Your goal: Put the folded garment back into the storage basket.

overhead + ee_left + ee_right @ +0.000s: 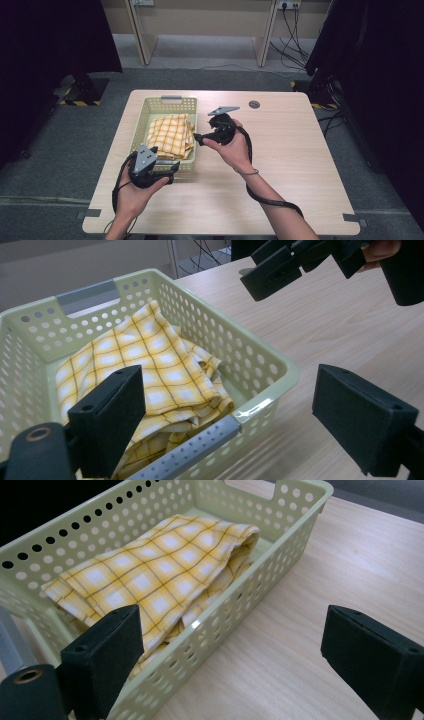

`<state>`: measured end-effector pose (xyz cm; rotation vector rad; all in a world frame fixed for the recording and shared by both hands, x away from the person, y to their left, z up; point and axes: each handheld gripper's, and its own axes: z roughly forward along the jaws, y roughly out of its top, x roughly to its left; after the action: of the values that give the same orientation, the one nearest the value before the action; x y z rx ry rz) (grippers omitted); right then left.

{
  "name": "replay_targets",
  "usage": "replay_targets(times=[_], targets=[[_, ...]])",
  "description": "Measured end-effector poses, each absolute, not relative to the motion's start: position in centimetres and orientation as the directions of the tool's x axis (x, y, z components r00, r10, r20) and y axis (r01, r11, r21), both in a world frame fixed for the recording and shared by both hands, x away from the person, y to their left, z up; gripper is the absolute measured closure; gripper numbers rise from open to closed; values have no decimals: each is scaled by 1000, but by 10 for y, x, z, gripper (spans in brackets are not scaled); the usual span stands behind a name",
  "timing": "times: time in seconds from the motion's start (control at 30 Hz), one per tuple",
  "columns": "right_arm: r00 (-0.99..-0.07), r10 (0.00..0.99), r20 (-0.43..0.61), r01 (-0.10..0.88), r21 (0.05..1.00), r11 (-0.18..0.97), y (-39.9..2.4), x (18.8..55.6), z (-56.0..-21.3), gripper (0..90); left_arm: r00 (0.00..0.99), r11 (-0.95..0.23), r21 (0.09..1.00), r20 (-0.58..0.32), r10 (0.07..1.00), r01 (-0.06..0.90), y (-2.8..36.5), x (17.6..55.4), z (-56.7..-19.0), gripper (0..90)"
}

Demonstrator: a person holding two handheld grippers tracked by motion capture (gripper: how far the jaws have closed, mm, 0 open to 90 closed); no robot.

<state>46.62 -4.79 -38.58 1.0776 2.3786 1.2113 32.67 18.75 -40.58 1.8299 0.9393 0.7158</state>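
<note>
Just left of the right claw (198,138), cloth (170,136).

One pale green plastic basket with little round holes (145,112) is sitting on one light wooden table (290,165). One folded yellow checked cloth (170,136) is lying inside the basket. Two grey handles are showing on the basket, one at each short end. Two black hand-held grippers are hovering there, a left gripper (172,170) and a right gripper (196,137), each showing two black jaws spread apart.

Left claw (172,167) agape, right claw (198,137) agape
</note>
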Motion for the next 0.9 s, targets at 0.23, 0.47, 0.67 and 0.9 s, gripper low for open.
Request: replay_targets(times=[0.23,0.47,0.67,0.9], targets=[[-692,715,95,489,791,368,-57,459,-390,109,546,-271,918,74,834,290,185,324,-407,128],[-690,717,99,486,797,358,-62,457,-392,108,549,-268,921,75,833,281,184,319,-411,129],[-688,721,90,481,800,359,-67,455,-393,108,551,-266,923,73,831,279,185,315,-413,129],[-682,725,100,486,802,347,-79,450,-399,108,552,-254,930,69,831,266,184,309,-417,130]])
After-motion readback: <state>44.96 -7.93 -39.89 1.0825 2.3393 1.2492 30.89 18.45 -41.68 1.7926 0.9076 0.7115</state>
